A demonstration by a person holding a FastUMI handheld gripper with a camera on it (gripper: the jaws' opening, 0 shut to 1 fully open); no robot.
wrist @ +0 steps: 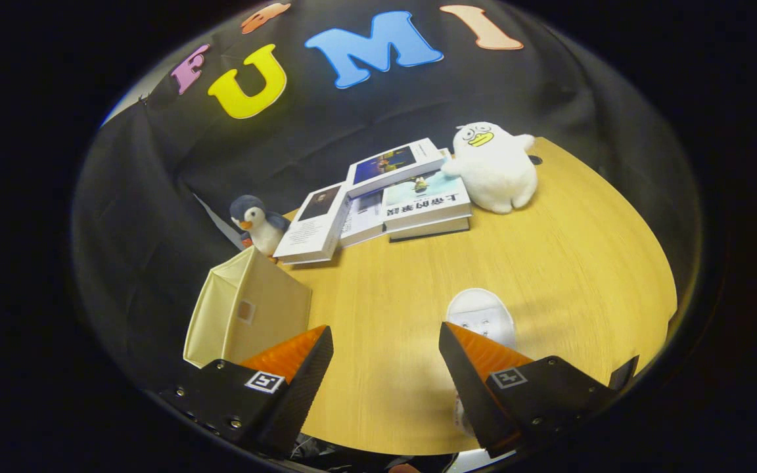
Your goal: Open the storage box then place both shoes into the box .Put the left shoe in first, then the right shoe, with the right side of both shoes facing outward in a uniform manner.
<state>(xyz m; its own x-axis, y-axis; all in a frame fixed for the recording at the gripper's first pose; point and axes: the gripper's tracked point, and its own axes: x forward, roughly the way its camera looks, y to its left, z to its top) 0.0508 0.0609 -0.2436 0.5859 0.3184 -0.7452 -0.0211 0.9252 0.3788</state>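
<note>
In the gripper view, the tool hangs above the wooden bench with its fingers spread wide apart, grasping nothing. One white shoe lies on the bench just ahead of the right finger, partly hidden by it. One cream storage box stands beyond the left finger. Farther away lie four books, their cover writing too small to read. Beside them sit two plush toys: one penguin and one white duck.

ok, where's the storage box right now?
In the gripper view the cream storage box stands on the wooden table, just ahead of the open hand-held gripper at its left finger, with the penguin plush right behind it.
</note>
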